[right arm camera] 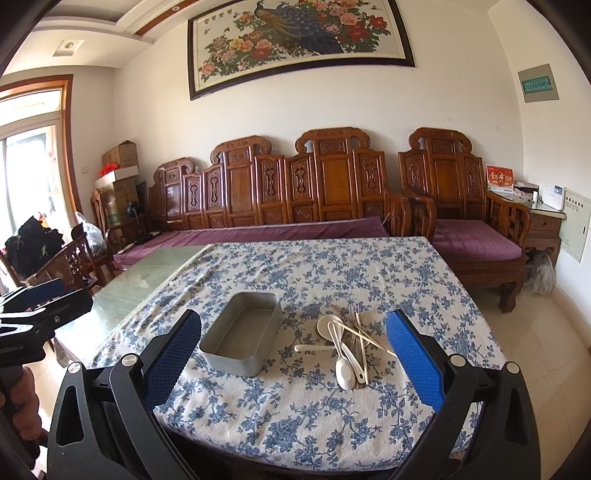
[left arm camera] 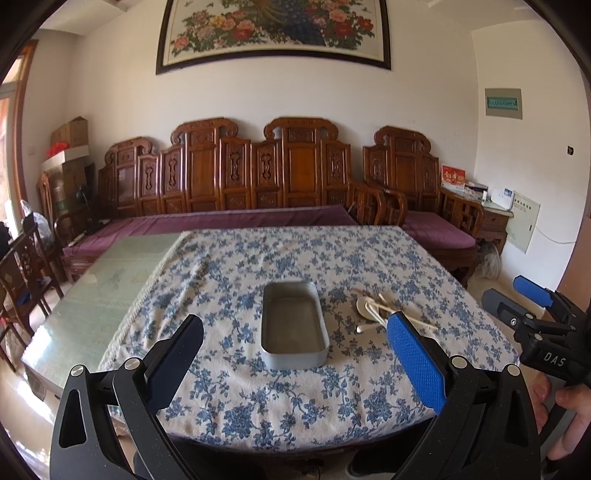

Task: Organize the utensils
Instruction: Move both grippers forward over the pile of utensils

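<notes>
In the left wrist view the left gripper's blue pad (left arm camera: 415,365) covered the near ends of the chopsticks (left arm camera: 397,308) and part of the white spoons (left arm camera: 365,308). The peacock painting (left arm camera: 273,33) was cut off by the top edge. The chopsticks' count in the pile (right arm camera: 356,332) was unclear.

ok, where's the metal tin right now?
The empty grey rectangular metal tin sits mid-table on the blue floral tablecloth, just left of the pile of white spoons and chopsticks.
</notes>
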`<act>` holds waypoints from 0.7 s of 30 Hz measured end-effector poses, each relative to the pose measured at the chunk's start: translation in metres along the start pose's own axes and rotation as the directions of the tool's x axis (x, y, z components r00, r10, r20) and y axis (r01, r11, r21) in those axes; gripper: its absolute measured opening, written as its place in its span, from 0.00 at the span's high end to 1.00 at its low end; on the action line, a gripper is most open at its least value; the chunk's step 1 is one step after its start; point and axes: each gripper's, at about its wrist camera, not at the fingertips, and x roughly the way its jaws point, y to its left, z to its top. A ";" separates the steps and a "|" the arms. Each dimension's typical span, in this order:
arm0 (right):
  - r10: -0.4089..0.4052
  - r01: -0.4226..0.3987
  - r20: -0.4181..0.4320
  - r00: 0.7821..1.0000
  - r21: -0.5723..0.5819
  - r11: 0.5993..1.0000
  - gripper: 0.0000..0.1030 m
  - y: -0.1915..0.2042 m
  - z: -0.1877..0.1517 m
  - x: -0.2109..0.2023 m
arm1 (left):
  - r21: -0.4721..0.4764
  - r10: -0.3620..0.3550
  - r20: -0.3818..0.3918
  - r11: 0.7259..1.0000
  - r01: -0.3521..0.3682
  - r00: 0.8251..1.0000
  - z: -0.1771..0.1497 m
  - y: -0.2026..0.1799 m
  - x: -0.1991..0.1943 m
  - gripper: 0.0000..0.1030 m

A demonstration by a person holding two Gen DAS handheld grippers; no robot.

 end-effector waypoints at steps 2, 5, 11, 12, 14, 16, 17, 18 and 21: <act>-0.004 0.004 -0.007 1.000 -0.003 1.000 0.02 -0.005 -0.006 0.006 | 0.009 -0.002 -0.021 1.000 0.003 1.000 -0.004 -0.001 0.009 0.06; -0.007 0.007 -0.025 1.000 -0.019 1.000 0.05 -0.011 -0.010 0.016 | 0.024 -0.015 -0.044 1.000 0.016 0.999 -0.009 -0.003 0.022 0.06; -0.002 -0.004 -0.094 0.996 -0.059 0.998 0.22 -0.027 -0.017 0.049 | 0.043 -0.055 -0.101 0.997 0.060 0.993 -0.018 -0.006 0.053 0.06; 0.000 -0.007 -0.107 0.994 -0.064 0.998 0.26 -0.031 -0.018 0.055 | 0.046 -0.063 -0.108 0.997 0.068 0.992 -0.018 -0.006 0.058 0.06; -0.005 -0.005 -0.131 0.991 -0.077 0.997 0.30 -0.038 -0.021 0.066 | 0.048 -0.074 -0.121 0.996 0.080 0.990 -0.020 -0.008 0.068 0.06; -0.005 -0.009 -0.161 0.987 -0.084 0.996 0.34 -0.045 -0.024 0.079 | 0.051 -0.080 -0.133 0.995 0.088 0.988 -0.020 -0.009 0.077 0.06; -0.001 -0.014 -0.178 0.984 -0.085 0.996 0.36 -0.049 -0.025 0.086 | 0.052 -0.087 -0.143 0.994 0.096 0.986 -0.020 -0.010 0.085 0.06; 0.002 -0.019 -0.193 0.981 -0.086 0.996 0.38 -0.053 -0.027 0.094 | 0.051 -0.095 -0.149 0.993 0.103 0.984 -0.020 -0.011 0.088 0.06; 0.007 -0.028 -0.242 0.970 -0.081 0.996 0.43 -0.063 -0.034 0.113 | 0.051 -0.124 -0.171 0.990 0.135 0.977 -0.020 -0.015 0.106 0.06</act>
